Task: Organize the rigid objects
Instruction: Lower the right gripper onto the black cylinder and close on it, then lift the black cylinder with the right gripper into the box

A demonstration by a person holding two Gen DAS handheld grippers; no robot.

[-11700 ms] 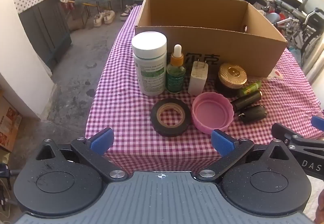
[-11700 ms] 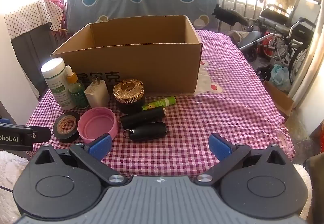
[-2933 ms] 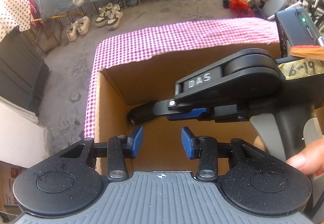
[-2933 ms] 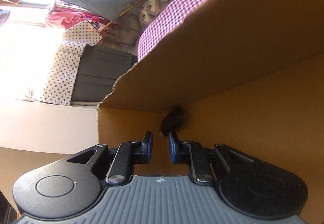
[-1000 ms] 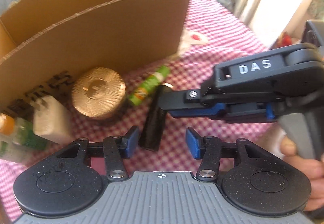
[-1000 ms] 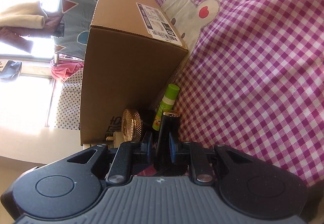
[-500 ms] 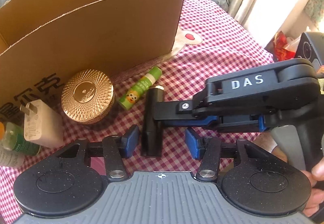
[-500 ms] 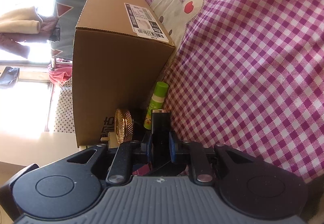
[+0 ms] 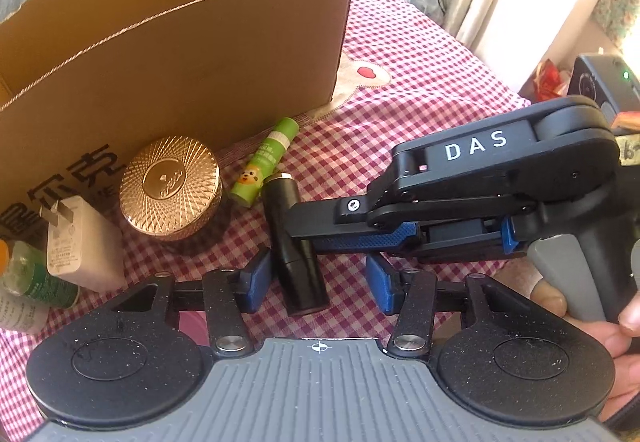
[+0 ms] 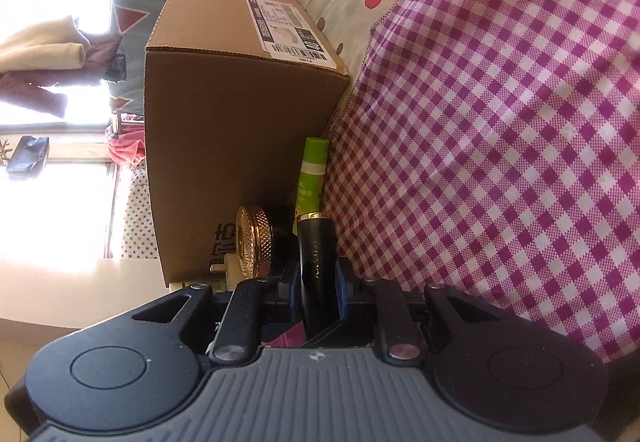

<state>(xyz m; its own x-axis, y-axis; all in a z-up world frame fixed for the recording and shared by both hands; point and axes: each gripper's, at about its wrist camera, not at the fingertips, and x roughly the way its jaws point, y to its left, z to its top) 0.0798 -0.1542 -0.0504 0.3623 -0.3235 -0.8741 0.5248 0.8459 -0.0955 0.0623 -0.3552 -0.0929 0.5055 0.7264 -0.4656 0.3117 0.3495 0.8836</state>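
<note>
A black tube with a gold rim (image 9: 298, 262) lies tilted just over the checked cloth. My right gripper (image 9: 286, 220) comes in from the right and is shut on its middle; in the right wrist view the blue pads (image 10: 341, 288) press both sides of the black tube (image 10: 316, 242). My left gripper (image 9: 318, 284) is open, with the tube's near end between its pads and a gap on the right side. The open cardboard box (image 9: 180, 54) stands behind, also seen as the cardboard box (image 10: 224, 146).
In front of the box lie a green lip balm (image 9: 266, 162), a gold round case (image 9: 170, 188), a white charger plug (image 9: 80, 242) and a green dropper bottle (image 9: 32, 274). A hand (image 9: 592, 322) grips the right tool's handle. Bicycles stand beyond the table.
The black tube has swung in the right gripper's hold: its gold end now leans left and its near end sits further right between the left pads. The left gripper barely moved.
</note>
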